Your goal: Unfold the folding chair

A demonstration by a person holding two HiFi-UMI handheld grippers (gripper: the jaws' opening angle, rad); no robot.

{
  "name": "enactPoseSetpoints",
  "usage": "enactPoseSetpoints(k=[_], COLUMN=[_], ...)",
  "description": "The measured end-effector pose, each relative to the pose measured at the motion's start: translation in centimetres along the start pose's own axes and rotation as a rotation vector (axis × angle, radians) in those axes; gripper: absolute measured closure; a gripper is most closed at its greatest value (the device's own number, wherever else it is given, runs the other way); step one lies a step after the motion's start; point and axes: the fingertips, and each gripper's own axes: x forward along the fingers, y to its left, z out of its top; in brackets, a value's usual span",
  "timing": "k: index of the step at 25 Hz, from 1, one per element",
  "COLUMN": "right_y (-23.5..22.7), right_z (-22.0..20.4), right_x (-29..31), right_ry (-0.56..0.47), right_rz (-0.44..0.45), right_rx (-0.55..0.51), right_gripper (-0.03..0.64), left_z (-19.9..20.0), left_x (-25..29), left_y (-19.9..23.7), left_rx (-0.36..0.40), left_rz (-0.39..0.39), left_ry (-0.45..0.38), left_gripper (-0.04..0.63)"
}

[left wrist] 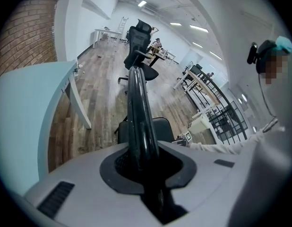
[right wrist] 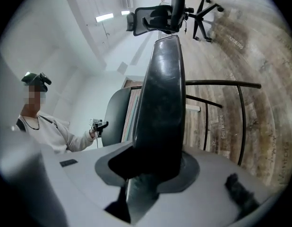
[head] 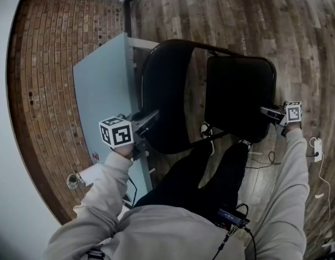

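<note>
Your left gripper [head: 151, 118] clamps the backrest [head: 165, 91] edge and your right gripper [head: 268, 111] pinches the seat [head: 238, 96] edge. The chair [head: 216, 49] stands between them, seat to the backrest's right.

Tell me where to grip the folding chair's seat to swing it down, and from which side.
Grip the seat at its right-hand edge, coming in from the person's right, with the fingers on either face. It is a flat, slim panel and that edge faces outward, clear of the backrest. The right gripper clamps there.
</note>
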Motion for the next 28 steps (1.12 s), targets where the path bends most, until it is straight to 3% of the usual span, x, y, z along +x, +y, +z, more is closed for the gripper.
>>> enactPoseSetpoints(k=[15,19,24,28], right_y=[-9.7,-10.9,-11.3,-11.8], right_z=[-0.9,-2.0,-1.2,-1.5], right_x=[-6.5,-7.3,-7.9,-8.5], right_ry=[-0.124,-0.166,-0.278,-0.399], right_rz=[0.156,0.192,0.227,0.118], right_rx=[0.065,0.07,0.066,0.089], right_gripper=[0.476,0.466,0.466,0.42], left_z=[-2.7,-2.7,-2.6,-2.5], left_x=[5.7,6.7,7.2,7.0], left_y=[5.0,4.3,3.5,3.8], left_rx=[-0.095,-0.134,-0.103,-0.097], left_rz=[-0.056,-0.164,-0.156,-0.148], left_ry=[0.062,0.068,0.094,0.056], left_gripper=[0.517,0.512,0.525,0.523])
